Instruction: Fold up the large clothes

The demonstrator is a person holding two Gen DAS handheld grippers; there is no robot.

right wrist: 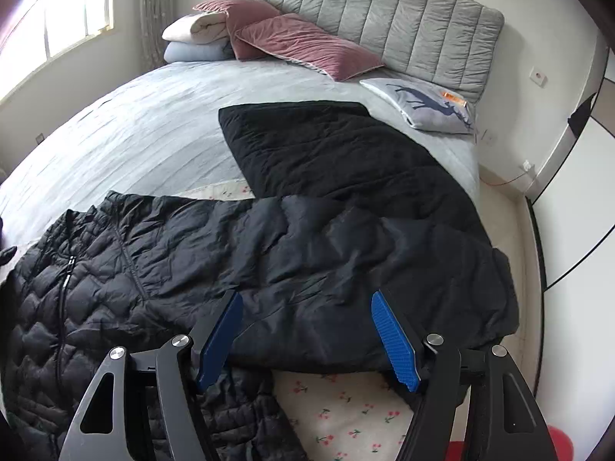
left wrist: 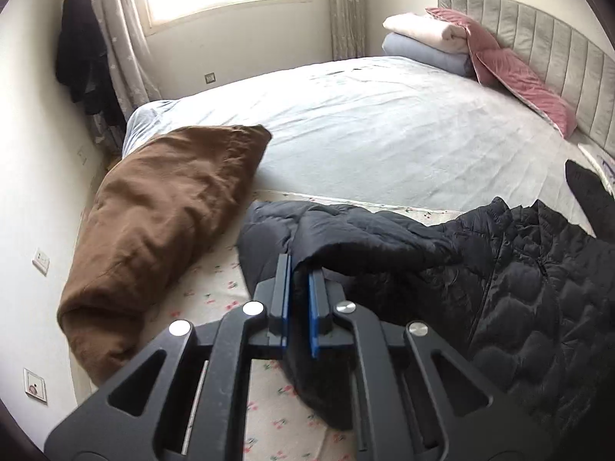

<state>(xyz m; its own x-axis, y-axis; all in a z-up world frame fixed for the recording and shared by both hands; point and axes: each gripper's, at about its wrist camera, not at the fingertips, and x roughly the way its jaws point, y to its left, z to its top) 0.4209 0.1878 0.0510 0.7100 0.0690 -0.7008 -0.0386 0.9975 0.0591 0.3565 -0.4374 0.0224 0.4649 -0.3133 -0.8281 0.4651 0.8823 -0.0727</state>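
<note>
Bedroom; bed [right wrist: 153, 134] with grey sheet, cherry-print layer at the near edge. My left gripper [left wrist: 299, 284] pinches a sleeve [left wrist: 346, 242] of the black puffer jacket [right wrist: 153, 261] between blue pads; my right gripper [right wrist: 307, 330] hangs spread over the other sleeve. Jacket lies front-up across the bed edge. Advice: carry the sleeve flat across the zip, keep it taut. Brown bundle [left wrist: 161, 223] lies beside it.
</note>
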